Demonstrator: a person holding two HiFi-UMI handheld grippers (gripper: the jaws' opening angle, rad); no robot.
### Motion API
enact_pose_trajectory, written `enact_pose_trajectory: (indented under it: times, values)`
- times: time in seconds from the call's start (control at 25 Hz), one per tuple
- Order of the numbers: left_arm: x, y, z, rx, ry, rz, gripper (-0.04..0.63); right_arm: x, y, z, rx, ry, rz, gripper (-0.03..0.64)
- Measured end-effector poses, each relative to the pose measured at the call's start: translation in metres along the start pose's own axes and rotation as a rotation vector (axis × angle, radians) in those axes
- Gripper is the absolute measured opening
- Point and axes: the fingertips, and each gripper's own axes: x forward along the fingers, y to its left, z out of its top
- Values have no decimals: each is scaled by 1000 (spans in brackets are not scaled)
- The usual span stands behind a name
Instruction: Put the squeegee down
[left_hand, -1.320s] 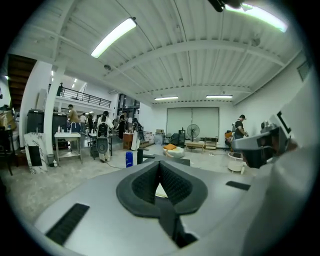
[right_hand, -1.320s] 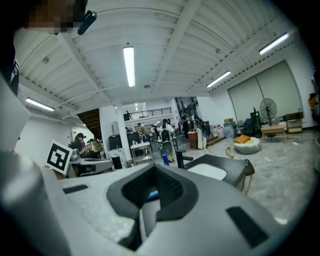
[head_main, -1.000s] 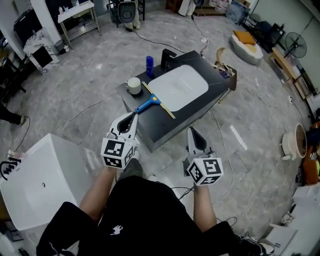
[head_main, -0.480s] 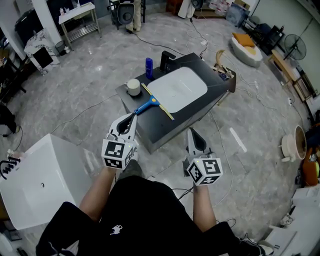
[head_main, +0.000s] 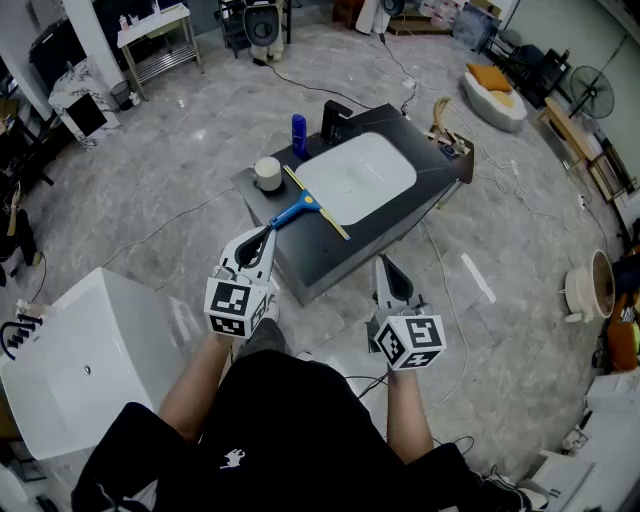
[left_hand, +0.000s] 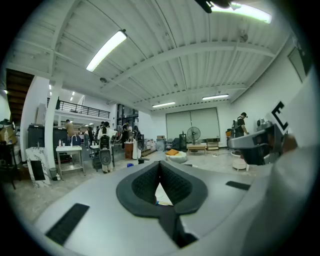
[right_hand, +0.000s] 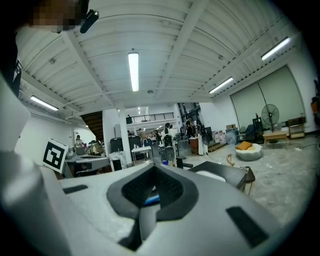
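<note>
The squeegee (head_main: 300, 208), with a blue handle and a long yellow blade, lies on the dark counter (head_main: 330, 255) beside the white basin (head_main: 358, 175). My left gripper (head_main: 266, 235) is shut with nothing in it, its tips just short of the handle's near end. In the left gripper view the jaws (left_hand: 160, 162) meet, with a sliver of blue showing through the gap behind them. My right gripper (head_main: 383, 262) hangs shut and empty at the counter's near right edge. Its own view shows the closed jaws (right_hand: 155, 167) and a bit of the blue handle (right_hand: 152, 199) behind them.
On the counter stand a blue bottle (head_main: 299, 135), a black faucet (head_main: 335, 120) and a white roll (head_main: 268, 172). A large white tub (head_main: 80, 360) sits at my lower left. Cables run over the grey floor, and a shelf rack (head_main: 155, 40) stands far back.
</note>
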Motion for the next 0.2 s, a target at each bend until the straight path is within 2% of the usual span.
enact_pose_trajectory:
  times: [0.2]
  values:
    - [7, 2, 0, 10, 5, -1, 5, 5, -3, 2, 2, -1, 0, 2]
